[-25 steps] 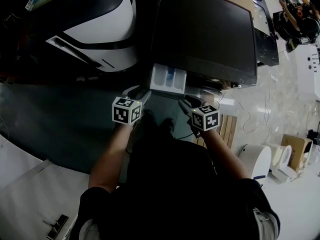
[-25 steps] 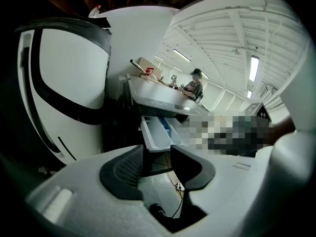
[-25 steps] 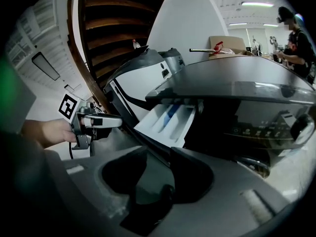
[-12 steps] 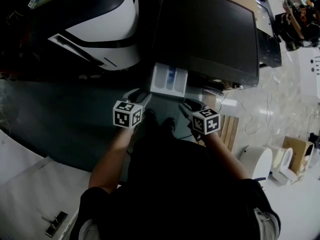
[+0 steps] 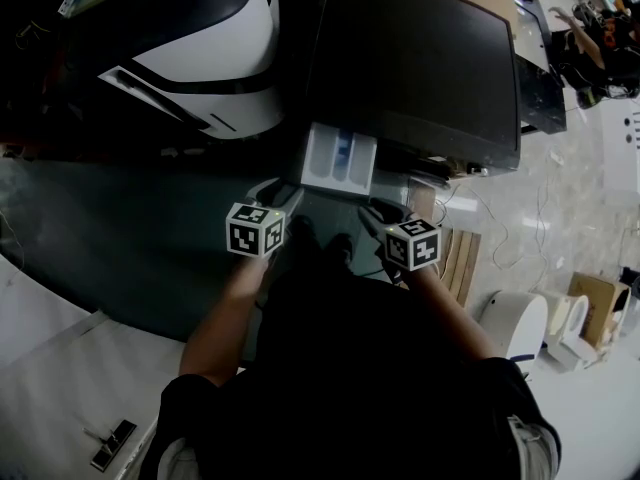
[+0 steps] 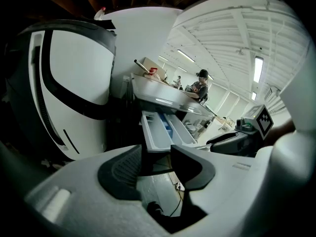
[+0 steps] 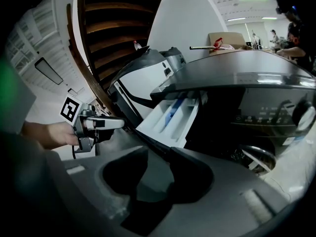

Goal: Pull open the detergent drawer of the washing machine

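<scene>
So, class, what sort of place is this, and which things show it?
Probably a lab or workshop hall, not a home: a washer with its drawer open stands beside loose cables and a cardboard box under strip lights.

washing machine dark grey; detergent drawer white, blue insert; neighbouring machine white, black stripe.
</scene>
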`<state>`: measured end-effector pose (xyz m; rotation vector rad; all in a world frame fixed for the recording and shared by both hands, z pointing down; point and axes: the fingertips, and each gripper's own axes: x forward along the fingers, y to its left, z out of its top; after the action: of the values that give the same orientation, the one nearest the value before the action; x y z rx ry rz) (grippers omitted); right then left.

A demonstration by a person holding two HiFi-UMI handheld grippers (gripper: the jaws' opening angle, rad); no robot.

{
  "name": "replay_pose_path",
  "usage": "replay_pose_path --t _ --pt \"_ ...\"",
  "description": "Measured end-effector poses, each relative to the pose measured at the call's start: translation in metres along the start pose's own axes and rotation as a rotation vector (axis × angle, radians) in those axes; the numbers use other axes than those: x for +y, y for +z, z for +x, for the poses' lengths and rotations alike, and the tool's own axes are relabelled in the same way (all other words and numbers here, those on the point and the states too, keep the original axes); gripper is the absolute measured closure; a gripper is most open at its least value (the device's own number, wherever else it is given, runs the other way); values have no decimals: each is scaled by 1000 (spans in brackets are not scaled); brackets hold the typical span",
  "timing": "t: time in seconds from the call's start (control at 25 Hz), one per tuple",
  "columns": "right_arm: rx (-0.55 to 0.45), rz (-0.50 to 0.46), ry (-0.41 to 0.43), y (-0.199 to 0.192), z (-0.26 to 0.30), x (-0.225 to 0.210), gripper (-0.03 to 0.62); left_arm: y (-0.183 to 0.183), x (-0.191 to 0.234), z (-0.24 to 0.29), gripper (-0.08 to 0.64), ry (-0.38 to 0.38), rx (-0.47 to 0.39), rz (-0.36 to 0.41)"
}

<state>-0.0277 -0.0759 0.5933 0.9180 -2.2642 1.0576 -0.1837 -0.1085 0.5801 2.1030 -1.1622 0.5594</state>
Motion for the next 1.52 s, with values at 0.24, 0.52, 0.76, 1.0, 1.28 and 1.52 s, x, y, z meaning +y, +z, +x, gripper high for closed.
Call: replay_pose_path --t 0.24,0.52,0.76,1.0,1.28,1.52 --pt "13 16 22 1 1 -2 456 3 4 -2 384 2 26 23" --pt "-27 39 22 4 -14 0 456 19 3 -23 399 24 -2 113" --pt "-89 48 2 21 -21 -3 456 32 11 -44 407 29 -7 169" --pt "-222 -22 -54 68 -26 16 488 66 15 -58 431 5 -79 161" --pt "-261 -58 -51 102 -12 47 488 110 10 -62 453 -82 -158 205" --pt "-254 -139 -118 107 -25 59 488 130 6 -68 471 -140 -191 266"
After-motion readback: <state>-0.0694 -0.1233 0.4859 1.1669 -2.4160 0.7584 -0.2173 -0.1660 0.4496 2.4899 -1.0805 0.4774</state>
